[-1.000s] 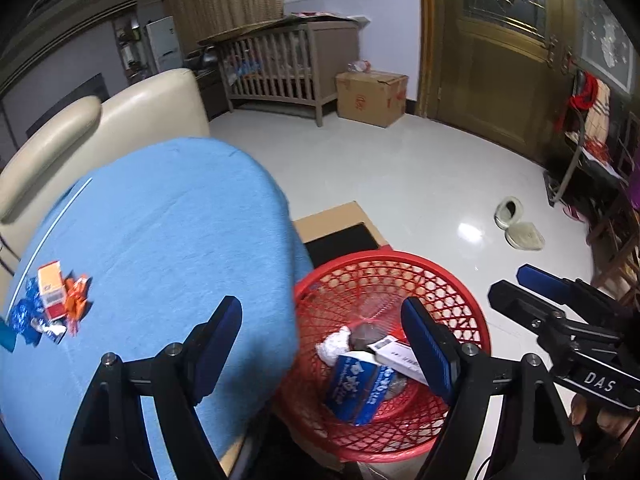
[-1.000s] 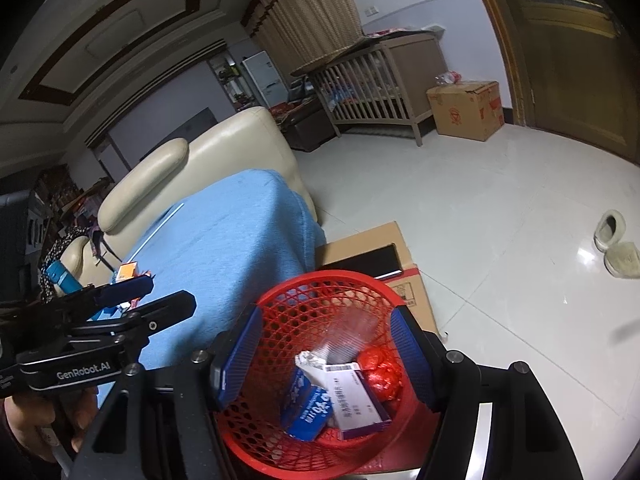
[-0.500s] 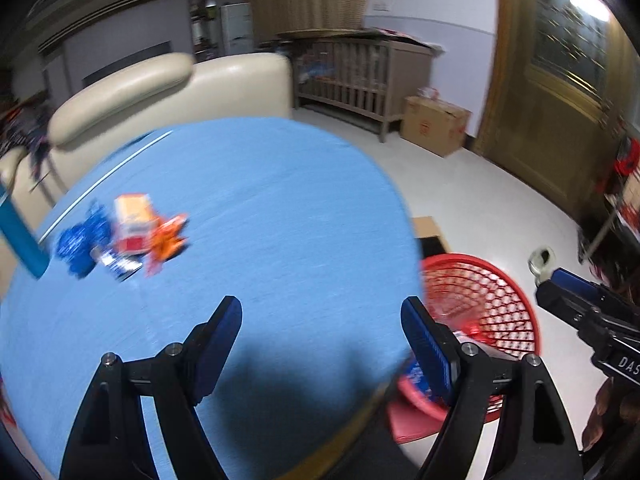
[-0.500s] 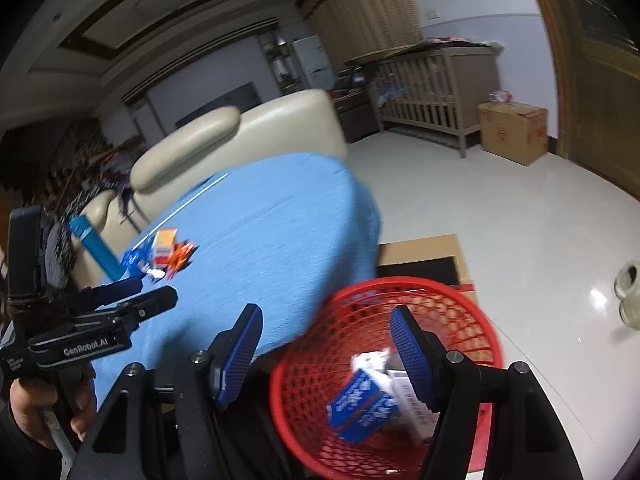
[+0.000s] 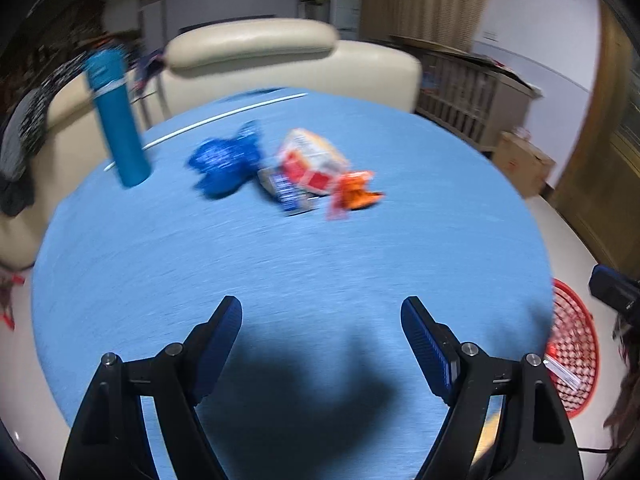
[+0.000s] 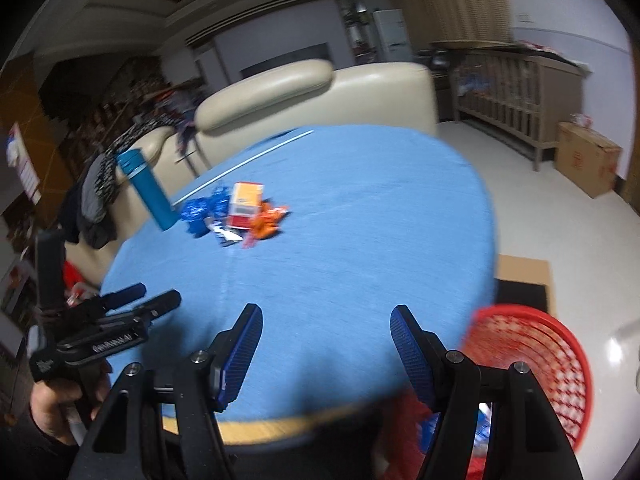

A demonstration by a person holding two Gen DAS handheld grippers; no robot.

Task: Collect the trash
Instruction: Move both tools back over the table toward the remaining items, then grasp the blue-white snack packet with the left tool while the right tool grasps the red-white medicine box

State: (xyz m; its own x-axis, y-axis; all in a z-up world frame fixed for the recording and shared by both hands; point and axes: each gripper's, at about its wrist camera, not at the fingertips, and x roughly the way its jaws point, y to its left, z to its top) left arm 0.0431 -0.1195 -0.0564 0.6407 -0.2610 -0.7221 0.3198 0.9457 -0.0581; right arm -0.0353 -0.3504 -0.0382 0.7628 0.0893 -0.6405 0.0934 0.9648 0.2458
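Observation:
A small heap of trash lies on the round blue table (image 5: 280,280): a crumpled blue wrapper (image 5: 224,164), a red-and-white carton (image 5: 312,160), a flat blue packet (image 5: 286,192) and an orange wrapper (image 5: 354,192). The same heap shows in the right wrist view, with the carton (image 6: 246,204) and orange wrapper (image 6: 266,222). My left gripper (image 5: 320,344) is open and empty over the table's near side, well short of the heap. My right gripper (image 6: 326,348) is open and empty at the table's edge. The left gripper (image 6: 148,300) also shows at the left, held by a hand.
A red mesh basket (image 6: 552,364) with boxes inside stands on the floor right of the table, also seen as basket (image 5: 576,348). A tall blue bottle (image 5: 118,120) stands upright left of the heap. A cream sofa (image 5: 280,64), a crib (image 6: 520,84) and a cardboard box (image 6: 584,156) stand behind.
Both grippers have swung left from above the red basket to over the blue table. The trash heap now lies ahead of them and the basket has slid to the right edge.

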